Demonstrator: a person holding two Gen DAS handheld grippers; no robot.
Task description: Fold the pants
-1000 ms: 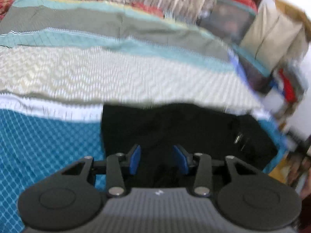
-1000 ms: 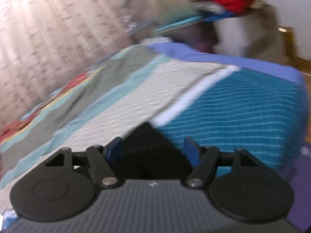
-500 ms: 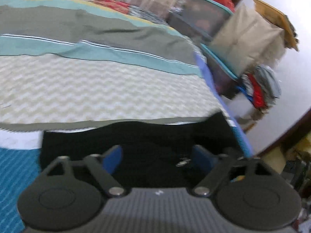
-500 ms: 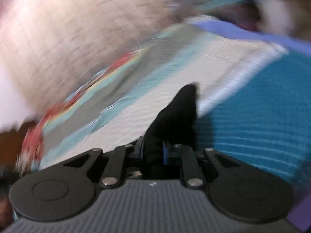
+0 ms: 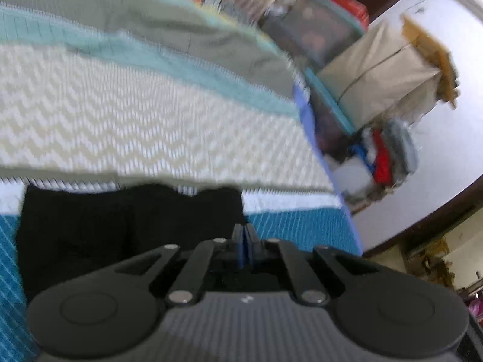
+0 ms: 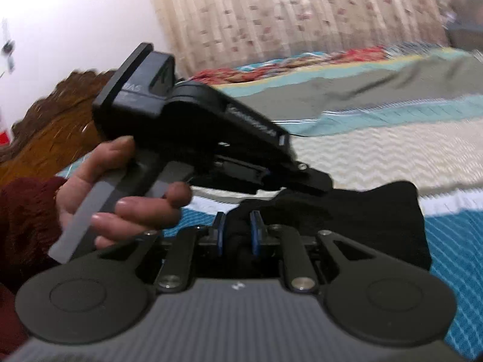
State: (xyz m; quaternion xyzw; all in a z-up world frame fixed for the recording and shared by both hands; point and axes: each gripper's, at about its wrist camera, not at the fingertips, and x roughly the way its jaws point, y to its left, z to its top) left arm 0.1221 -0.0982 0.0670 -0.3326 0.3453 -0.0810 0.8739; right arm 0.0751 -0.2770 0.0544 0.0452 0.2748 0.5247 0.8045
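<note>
Pants (image 6: 392, 208), black, bunched on bedspread (image 5: 151, 126). R gripper (image 6: 237, 235) clamps a fabric wad, likely to carry fold over. L gripper (image 5: 243, 247) just snapped closed at pants edge; grip unclear.

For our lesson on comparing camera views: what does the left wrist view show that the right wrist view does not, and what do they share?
Only the left wrist view shows the left gripper from behind, blue pads pressed together, and the heap of clothes beside the bed. Only the right wrist view shows a hand holding the left gripper, and the right gripper pinching a bunch of cloth. Both show the black pants on the striped bedspread.
</note>
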